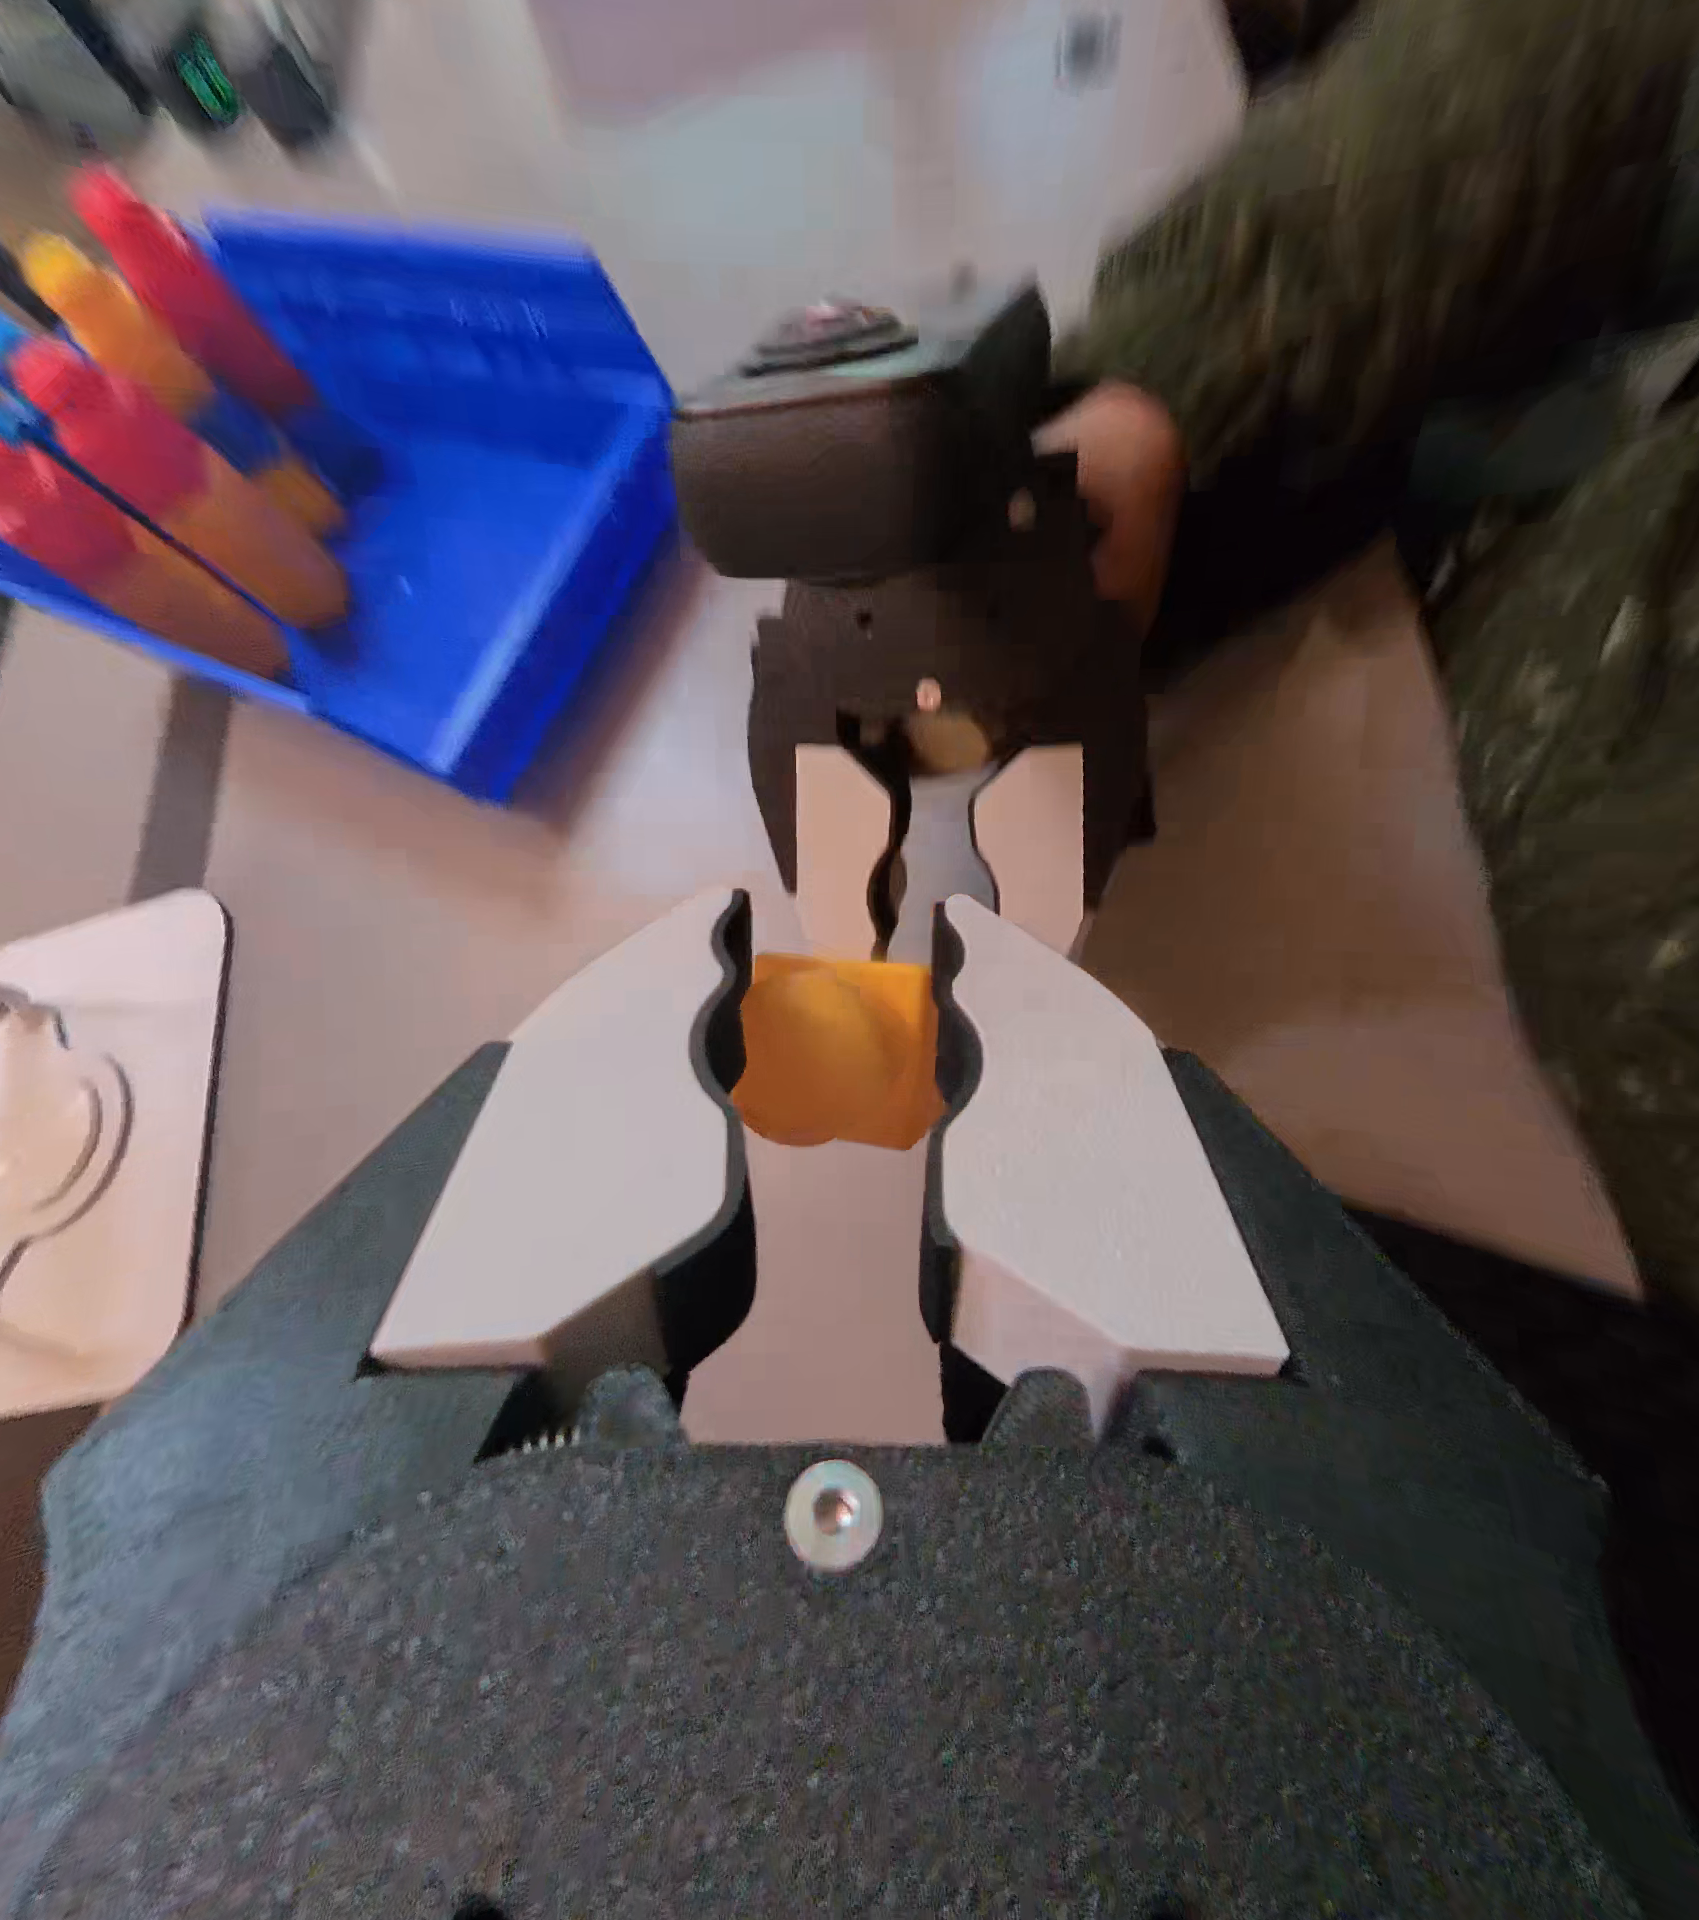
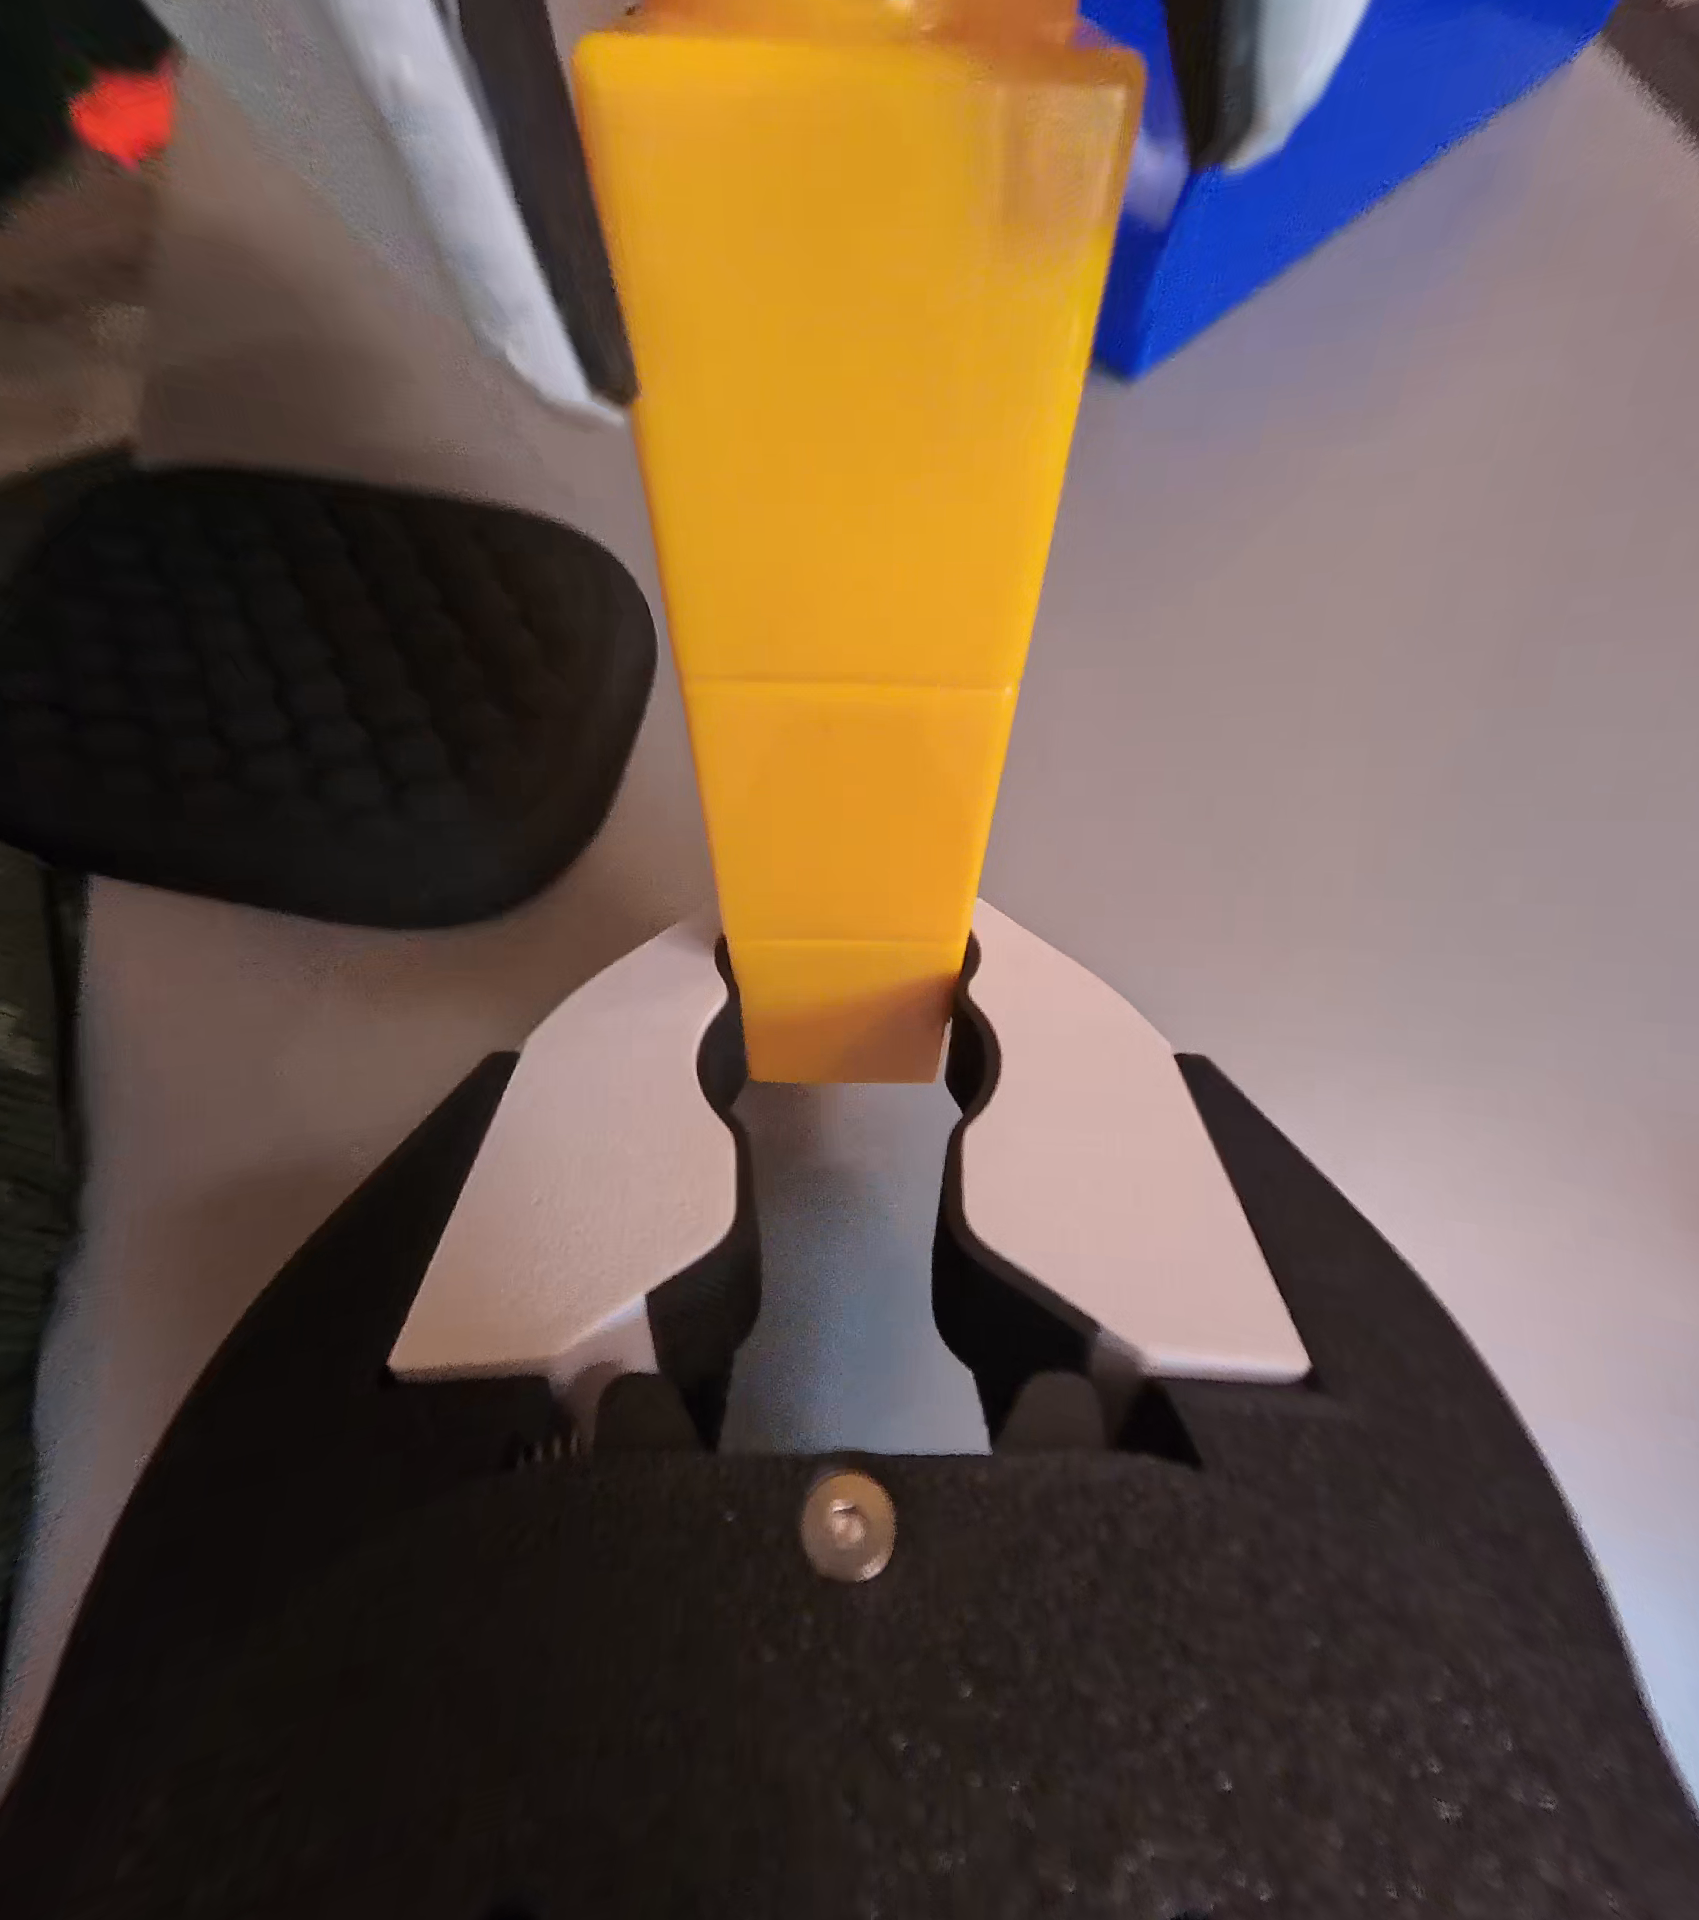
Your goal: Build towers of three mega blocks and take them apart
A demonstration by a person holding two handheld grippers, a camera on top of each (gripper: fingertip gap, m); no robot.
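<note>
Left tongs [image 1: 837,1023] pinched on the studded end of a yellow tower of mega blocks [image 1: 829,1060], white fingers [image 1: 606,1122] pressed against both sides. Far to their left, a white card with a clear stand [image 1: 60,1153] flat on the table [image 1: 409,883]; ahead and left, a blue bin [image 1: 471,499] with red, yellow and blue blocks [image 1: 128,436] blurred at its rim. Straight ahead, right tongs [image 1: 912,914] facing back, gripped by a hand [image 1: 1125,499] from a green sleeve [image 1: 1447,291].

Right tongs [image 2: 847,1013] clamped on the tower's [image 2: 855,499] opposite end, three blocks in line toward the left tongs. Left of them, a black pad [image 2: 284,686]; ahead right, the blue bin [image 2: 1271,239].
</note>
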